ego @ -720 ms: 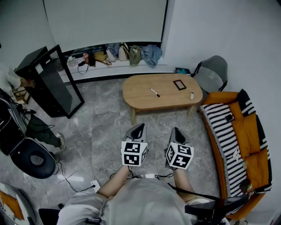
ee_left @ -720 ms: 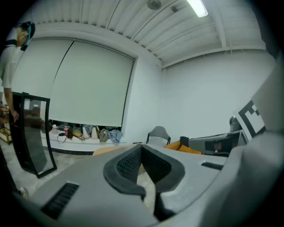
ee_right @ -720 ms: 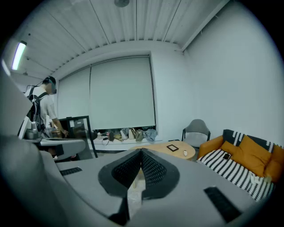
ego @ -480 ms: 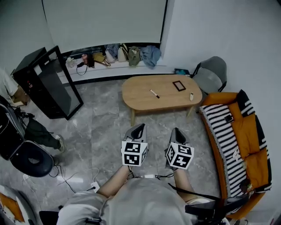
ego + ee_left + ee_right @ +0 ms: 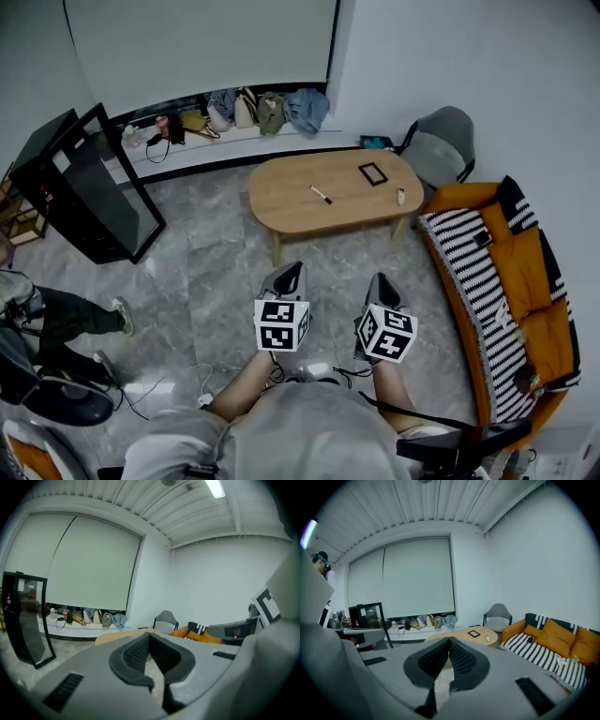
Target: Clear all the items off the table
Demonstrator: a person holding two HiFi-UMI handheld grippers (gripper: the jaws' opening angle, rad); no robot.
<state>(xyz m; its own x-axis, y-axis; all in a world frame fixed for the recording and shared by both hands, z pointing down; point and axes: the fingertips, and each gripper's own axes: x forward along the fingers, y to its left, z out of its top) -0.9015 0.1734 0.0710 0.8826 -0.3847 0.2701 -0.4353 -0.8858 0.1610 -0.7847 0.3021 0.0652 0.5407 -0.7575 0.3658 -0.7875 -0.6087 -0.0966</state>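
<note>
An oval wooden table (image 5: 281,202) stands ahead of me, across a stretch of grey floor. On it lie a black-and-white pen (image 5: 321,194), a small dark-framed tablet (image 5: 372,173) and a little white object (image 5: 400,196) near its right end. My left gripper (image 5: 292,271) and right gripper (image 5: 379,280) hang side by side over the floor, well short of the table. Both are shut with nothing between the jaws. The right gripper view shows the table (image 5: 465,636) with the tablet (image 5: 474,633) beyond the closed tips (image 5: 449,640). The left gripper (image 5: 149,635) points at the table's edge (image 5: 112,637).
An orange sofa (image 5: 525,281) with a striped throw (image 5: 469,272) lines the right side. A grey chair (image 5: 439,150) sits beyond the table's right end. A black glass-fronted cabinet (image 5: 84,183) stands at left, bags (image 5: 253,108) along the far wall, a person's legs (image 5: 66,314) and cables (image 5: 187,384) at lower left.
The view has shifted: table and sofa sit slightly farther left and lower. The person at left has moved down the frame. Both grippers stay shut and hold their place.
</note>
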